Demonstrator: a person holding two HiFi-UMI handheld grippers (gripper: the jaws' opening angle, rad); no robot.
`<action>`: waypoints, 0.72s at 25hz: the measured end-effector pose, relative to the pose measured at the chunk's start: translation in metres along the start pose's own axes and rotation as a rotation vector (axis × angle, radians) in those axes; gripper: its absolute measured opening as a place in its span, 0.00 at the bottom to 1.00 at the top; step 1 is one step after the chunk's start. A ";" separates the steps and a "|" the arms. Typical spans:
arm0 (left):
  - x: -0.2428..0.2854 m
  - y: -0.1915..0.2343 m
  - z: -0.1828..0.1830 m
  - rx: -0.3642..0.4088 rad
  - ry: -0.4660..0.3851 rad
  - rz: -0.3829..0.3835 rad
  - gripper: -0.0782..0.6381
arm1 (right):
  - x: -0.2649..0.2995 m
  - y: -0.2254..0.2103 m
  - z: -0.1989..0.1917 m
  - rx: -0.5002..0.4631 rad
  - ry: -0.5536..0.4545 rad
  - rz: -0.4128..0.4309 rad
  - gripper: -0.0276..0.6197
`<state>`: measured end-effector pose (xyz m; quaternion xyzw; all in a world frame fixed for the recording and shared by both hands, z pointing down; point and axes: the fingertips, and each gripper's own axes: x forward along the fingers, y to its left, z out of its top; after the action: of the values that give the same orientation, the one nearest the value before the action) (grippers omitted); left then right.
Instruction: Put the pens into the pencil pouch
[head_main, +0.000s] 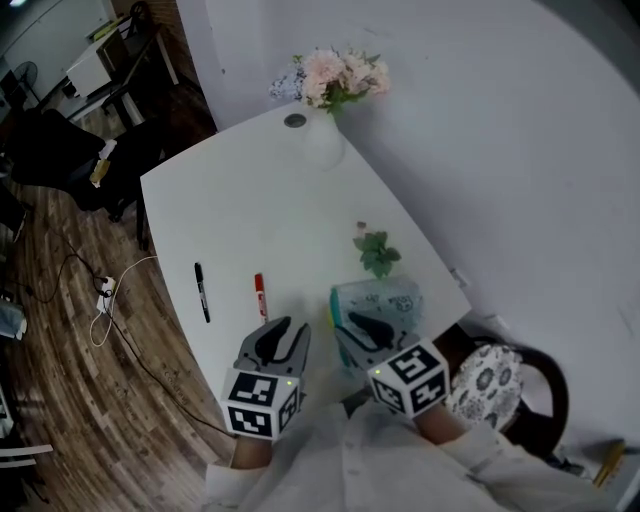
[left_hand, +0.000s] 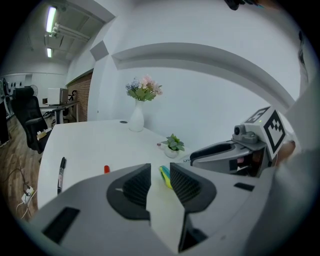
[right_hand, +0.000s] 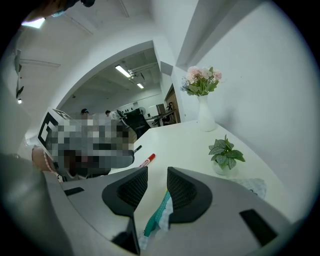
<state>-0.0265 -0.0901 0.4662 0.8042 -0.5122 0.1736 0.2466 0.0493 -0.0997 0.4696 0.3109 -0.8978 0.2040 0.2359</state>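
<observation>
A black pen (head_main: 201, 291) and a red pen (head_main: 260, 296) lie apart on the white table (head_main: 250, 210), left of a pale teal pencil pouch (head_main: 380, 299). My left gripper (head_main: 288, 328) stands open just right of the red pen (left_hand: 106, 169), nothing between its fingers; the black pen (left_hand: 61, 172) is farther left. My right gripper (head_main: 355, 322) is open over the pouch's near left edge. In the right gripper view the pouch's teal edge (right_hand: 160, 212) shows in the gap below the jaws, and the pads do not press on it. The red pen (right_hand: 147, 160) lies ahead to the left.
A small potted plant (head_main: 376, 252) stands just behind the pouch. A white vase of flowers (head_main: 325, 100) is at the table's far end by the wall. Cables (head_main: 105, 300) lie on the wooden floor to the left; a patterned chair seat (head_main: 490, 385) is at the right.
</observation>
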 end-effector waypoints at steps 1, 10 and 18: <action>-0.002 0.002 -0.002 -0.001 0.001 -0.003 0.26 | 0.001 0.001 -0.001 0.004 0.003 -0.008 0.22; -0.017 0.019 -0.022 -0.029 0.047 -0.048 0.26 | 0.008 0.003 -0.017 0.046 0.055 -0.104 0.22; -0.021 0.025 -0.032 -0.024 0.079 -0.087 0.26 | 0.020 0.006 -0.032 0.039 0.118 -0.151 0.22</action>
<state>-0.0589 -0.0647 0.4864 0.8152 -0.4687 0.1882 0.2834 0.0410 -0.0883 0.5057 0.3695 -0.8523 0.2211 0.2969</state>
